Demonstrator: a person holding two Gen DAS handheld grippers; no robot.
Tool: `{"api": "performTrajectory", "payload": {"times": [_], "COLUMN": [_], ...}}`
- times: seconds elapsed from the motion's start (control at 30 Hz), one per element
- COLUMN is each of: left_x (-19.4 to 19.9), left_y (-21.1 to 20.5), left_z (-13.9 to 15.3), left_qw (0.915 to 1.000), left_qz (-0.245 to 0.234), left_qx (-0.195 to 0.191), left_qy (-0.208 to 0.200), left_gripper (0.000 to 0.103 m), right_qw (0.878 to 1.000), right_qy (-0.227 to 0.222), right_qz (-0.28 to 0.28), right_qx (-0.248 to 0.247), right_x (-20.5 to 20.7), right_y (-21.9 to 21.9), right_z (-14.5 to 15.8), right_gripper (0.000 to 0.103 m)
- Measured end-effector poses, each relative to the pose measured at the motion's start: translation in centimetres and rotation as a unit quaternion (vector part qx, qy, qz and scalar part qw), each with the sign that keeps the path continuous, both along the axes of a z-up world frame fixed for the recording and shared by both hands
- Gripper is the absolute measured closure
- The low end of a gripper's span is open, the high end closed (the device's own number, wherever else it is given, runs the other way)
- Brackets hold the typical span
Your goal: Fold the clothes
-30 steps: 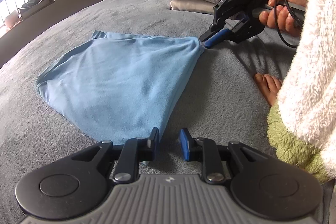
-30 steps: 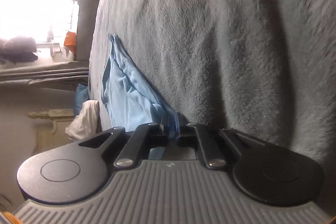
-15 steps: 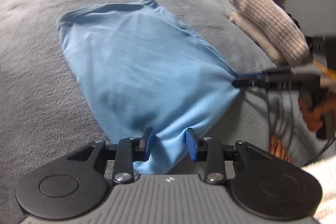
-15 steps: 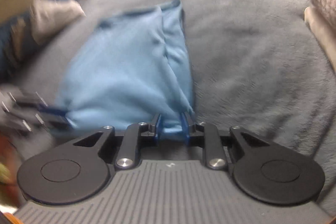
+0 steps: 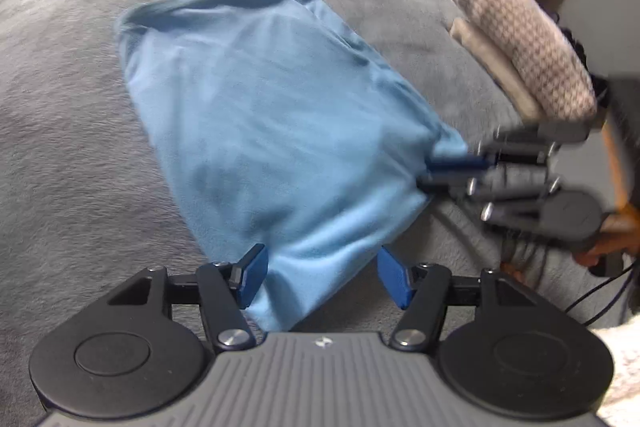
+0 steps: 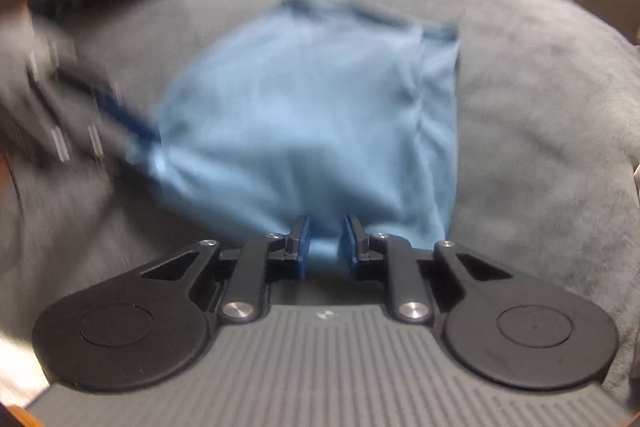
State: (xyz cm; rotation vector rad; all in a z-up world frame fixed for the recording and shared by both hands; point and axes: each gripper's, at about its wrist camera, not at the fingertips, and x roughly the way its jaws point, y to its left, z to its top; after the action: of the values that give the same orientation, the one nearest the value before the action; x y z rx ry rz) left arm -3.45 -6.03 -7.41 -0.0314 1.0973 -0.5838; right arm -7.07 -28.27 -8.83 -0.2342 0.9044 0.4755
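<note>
Both wrists have rolled, and the left hand-held gripper (image 5: pixel 322 277) has just been opening, its jaws apart around the blue garment (image 5: pixel 280 131) on the bed (image 5: pixel 72 75). Right hand-held gripper (image 6: pixel 324 241) pinches a corner; release only once the fold lies flat.

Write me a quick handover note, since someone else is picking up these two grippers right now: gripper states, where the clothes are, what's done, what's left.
Left gripper: jaws have just been opening; the blue garment lies between them, not pinched.
Right gripper: shut on the garment's near edge.
The garment lies folded on the grey blanket. A folded knit stack sits beyond it.
Done: at least one fold is in.
Left: probably release the right gripper, then check whether another fold is needed.
</note>
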Motion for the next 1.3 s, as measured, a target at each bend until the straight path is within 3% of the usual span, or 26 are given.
{"api": "performTrajectory", "payload": {"times": [0.07,0.23,0.3,0.5,0.6,0.7,0.8,0.9,1.17,1.3], "left_x": [0.6,2.5,2.5,2.0,1.9,2.0,1.9,1.7,1.8,1.7], "left_y": [1.8,5.3,5.4,5.1,4.3,2.6,0.5,-1.1,-1.6,-1.7], "left_z": [0.3,-0.4,-0.7,-0.8,-0.7,-1.1,-1.9,-2.5,-2.9,-2.9], "left_qw": [0.9994,0.9925,0.9911,0.991,0.9908,0.9918,0.9911,0.9879,0.9878,0.9866], "left_qz": [0.034,0.121,0.128,0.118,0.105,0.078,0.051,0.034,0.035,0.036], "left_qx": [-0.004,0.02,0.035,0.057,0.071,0.086,0.114,0.142,0.148,0.155], "left_qy": [-0.007,-0.001,-0.011,-0.026,-0.049,-0.054,-0.046,-0.053,-0.034,-0.034], "left_gripper": [0.041,0.044,0.044,0.044,0.044,0.041,0.035,0.025,0.016,0.015], "right_qw": [1.0,0.995,0.99,0.969,0.961,0.972,0.989,0.997,0.989,0.981], "right_qy": [0.011,-0.028,-0.028,0.016,0.028,0.007,-0.022,-0.039,-0.014,-0.007], "right_qz": [0.014,0.085,0.127,0.245,0.274,0.23,0.113,0.017,-0.116,-0.117], "right_qx": [-0.019,0.042,0.05,0.012,0.025,0.055,0.089,0.071,0.091,0.156], "right_x": [-0.4,-0.2,0.5,-0.3,-1.2,-0.4,2.1,3.7,5.9,6.7], "right_y": [0.1,2.4,4.5,9.2,9.2,7.5,4.7,2.9,-1.1,-1.9], "right_z": [0.2,3.6,3.2,-0.5,0.5,2.4,3.3,2.7,0.3,0.9], "right_gripper": [0.086,0.086,0.086,0.089,0.092,0.092,0.092,0.091,0.091,0.091]}}
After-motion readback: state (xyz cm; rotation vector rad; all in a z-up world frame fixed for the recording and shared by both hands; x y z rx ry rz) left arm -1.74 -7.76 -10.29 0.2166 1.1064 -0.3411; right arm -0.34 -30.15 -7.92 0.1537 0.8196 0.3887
